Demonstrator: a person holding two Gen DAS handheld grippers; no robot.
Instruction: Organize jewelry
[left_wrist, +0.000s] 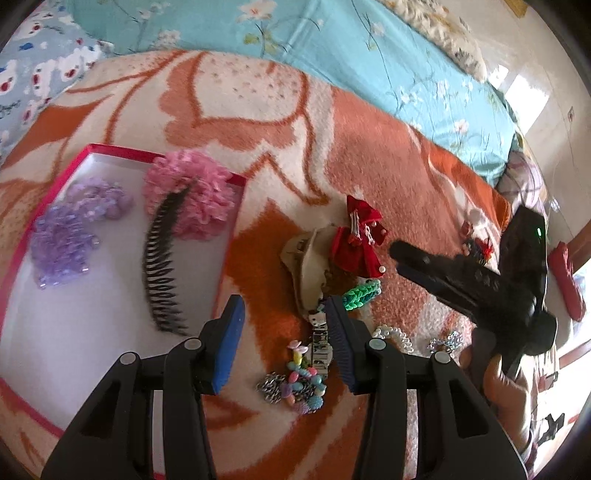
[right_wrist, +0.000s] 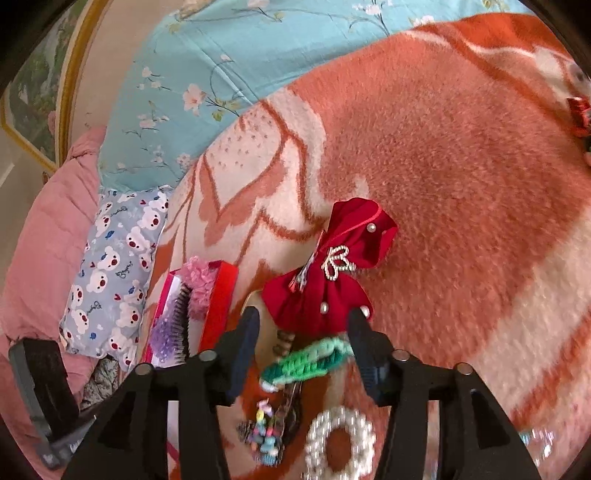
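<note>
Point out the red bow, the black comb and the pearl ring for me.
red bow (right_wrist: 328, 284), right wrist view, on the cloth just below its sparkly centre knot.
black comb (left_wrist: 162, 262), left wrist view, on the middle of its row of teeth, inside the box.
pearl ring (right_wrist: 341, 419), right wrist view, on the top of its beaded loop.

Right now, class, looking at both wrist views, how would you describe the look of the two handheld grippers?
Each gripper is matte black plastic with two angular, hollowed fingers, round silver pins at the joints and ribbed dark-blue pads at the tips. The left gripper shows this up close, as does the right gripper. Seen from the left view, the right one's black body carries a small green light.
</note>
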